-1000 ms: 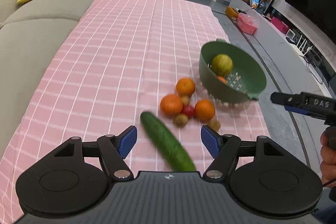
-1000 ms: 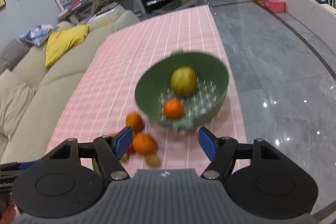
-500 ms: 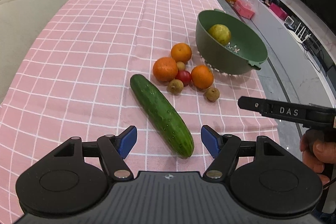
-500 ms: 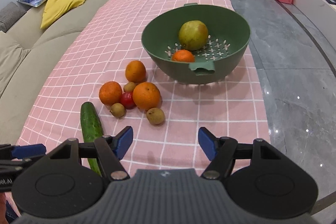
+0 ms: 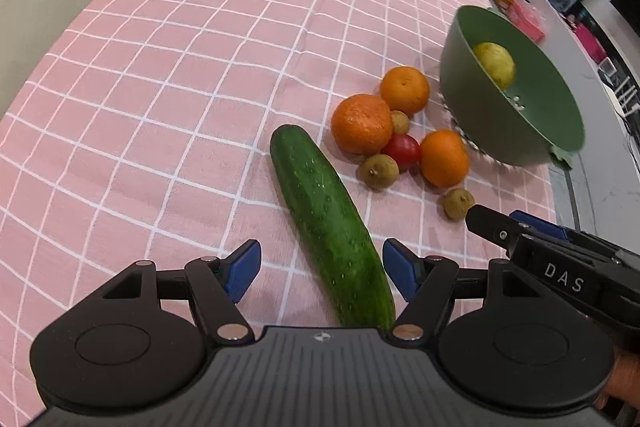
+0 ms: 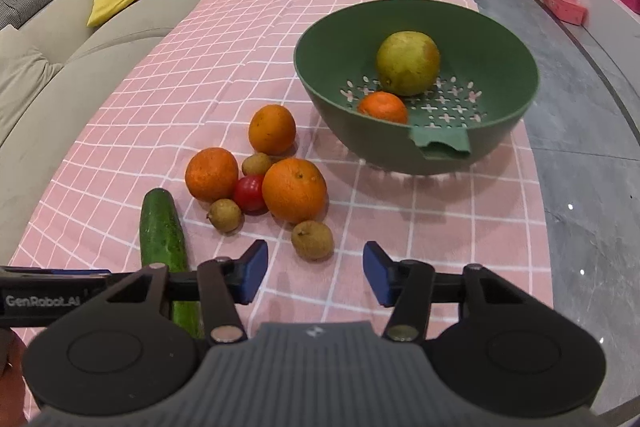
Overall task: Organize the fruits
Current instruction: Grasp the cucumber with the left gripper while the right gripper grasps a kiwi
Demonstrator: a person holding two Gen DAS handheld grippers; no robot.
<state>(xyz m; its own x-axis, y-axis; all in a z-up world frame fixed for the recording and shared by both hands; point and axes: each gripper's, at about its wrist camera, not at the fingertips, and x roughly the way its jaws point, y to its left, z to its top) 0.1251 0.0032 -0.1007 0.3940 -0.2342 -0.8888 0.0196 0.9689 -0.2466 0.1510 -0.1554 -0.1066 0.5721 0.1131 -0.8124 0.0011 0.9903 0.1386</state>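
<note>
The left gripper point(image 5: 322, 273) stands wide open astride the near end of the cucumber point(image 5: 330, 223), pads clear of it, apparently lined up to take it. Right of it the oranges point(image 6: 294, 189), tomato point(image 6: 250, 193) and small brown fruits cluster beside the bowl point(image 6: 500, 147), which holds two fruits near the tabletop's right edge. The right gripper point(image 6: 316, 277), closing on nothing, aims at the nearest brown fruit point(image 6: 312, 239). The tabletop's left side lies bare.
</note>
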